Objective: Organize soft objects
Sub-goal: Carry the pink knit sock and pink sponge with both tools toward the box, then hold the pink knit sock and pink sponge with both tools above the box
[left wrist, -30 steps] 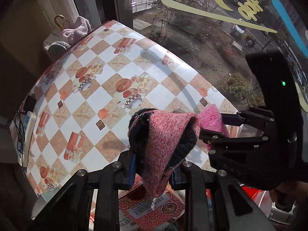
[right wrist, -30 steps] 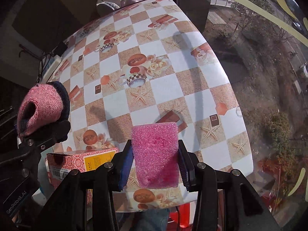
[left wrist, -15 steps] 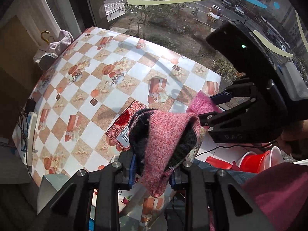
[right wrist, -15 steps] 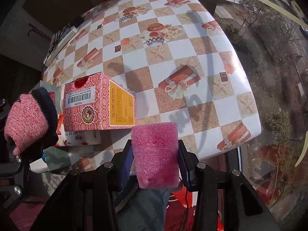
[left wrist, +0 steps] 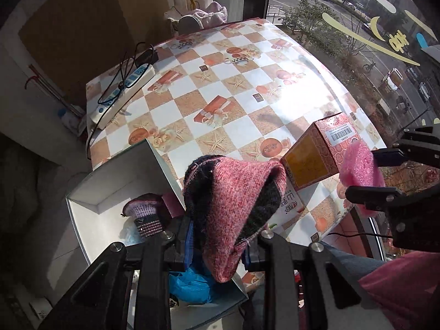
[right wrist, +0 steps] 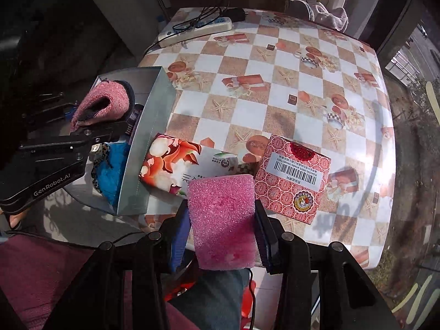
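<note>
My left gripper is shut on a pink and black knitted sock and holds it over the open white box. The sock also shows in the right wrist view, above the grey-walled box. The box holds a purple knitted piece and blue fabric. My right gripper is shut on a pink sponge near the table's front edge. The sponge also shows in the left wrist view.
A red patterned carton and a floral tissue box lie on the checkered tablecloth beside the box. A white power strip with cables lies at the far left corner. Towels hang beyond the table.
Both grippers have swung left along the table. The open box has come into view and the sock now hangs over it. The sponge is still held.
</note>
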Demonstrator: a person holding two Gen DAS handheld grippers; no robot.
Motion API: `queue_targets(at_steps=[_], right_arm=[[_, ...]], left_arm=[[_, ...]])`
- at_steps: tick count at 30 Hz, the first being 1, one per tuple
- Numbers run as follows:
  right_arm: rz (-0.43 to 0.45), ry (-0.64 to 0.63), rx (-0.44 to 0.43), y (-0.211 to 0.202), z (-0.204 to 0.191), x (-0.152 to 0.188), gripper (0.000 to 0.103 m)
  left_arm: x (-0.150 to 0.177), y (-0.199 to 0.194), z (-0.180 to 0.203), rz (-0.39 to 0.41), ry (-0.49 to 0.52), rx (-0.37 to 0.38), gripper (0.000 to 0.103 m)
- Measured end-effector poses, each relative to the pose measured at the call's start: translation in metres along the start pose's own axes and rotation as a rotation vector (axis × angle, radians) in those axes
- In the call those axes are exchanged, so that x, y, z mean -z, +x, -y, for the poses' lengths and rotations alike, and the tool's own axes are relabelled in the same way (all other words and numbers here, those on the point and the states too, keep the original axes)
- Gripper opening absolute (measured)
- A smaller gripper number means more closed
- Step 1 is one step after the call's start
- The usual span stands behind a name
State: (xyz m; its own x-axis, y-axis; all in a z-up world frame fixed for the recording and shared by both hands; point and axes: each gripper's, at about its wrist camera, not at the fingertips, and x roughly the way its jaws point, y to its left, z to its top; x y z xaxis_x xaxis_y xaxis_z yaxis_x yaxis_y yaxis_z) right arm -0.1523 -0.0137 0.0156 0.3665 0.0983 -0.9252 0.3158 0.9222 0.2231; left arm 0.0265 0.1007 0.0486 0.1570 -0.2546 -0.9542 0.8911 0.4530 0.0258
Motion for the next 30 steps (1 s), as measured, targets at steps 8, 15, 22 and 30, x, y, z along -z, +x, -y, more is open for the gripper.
queue_targets(at_steps=[8, 15, 22, 30], right_arm=[[0.01, -0.123, -0.061, 0.008, -0.057, -0.054, 0.045], [-0.028, -0.258, -0.093, 0.027, -0.109, -0.083, 0.045], [-0.073, -0.343, -0.107, 0.046, -0.147, -0.102, 0.045], [-0.099, -0.365, -0.111, 0.055, -0.161, -0.111, 0.045]], left_arm=[[0.041, 0.0, -0.071, -0.021, -0.292, -0.077, 0.029], [0.078, 0.006, -0.107, -0.073, -0.467, -0.135, 0.029], [0.096, 0.011, -0.12, -0.094, -0.556, -0.155, 0.029], [0.098, 0.015, -0.125, -0.101, -0.59, -0.152, 0.03]])
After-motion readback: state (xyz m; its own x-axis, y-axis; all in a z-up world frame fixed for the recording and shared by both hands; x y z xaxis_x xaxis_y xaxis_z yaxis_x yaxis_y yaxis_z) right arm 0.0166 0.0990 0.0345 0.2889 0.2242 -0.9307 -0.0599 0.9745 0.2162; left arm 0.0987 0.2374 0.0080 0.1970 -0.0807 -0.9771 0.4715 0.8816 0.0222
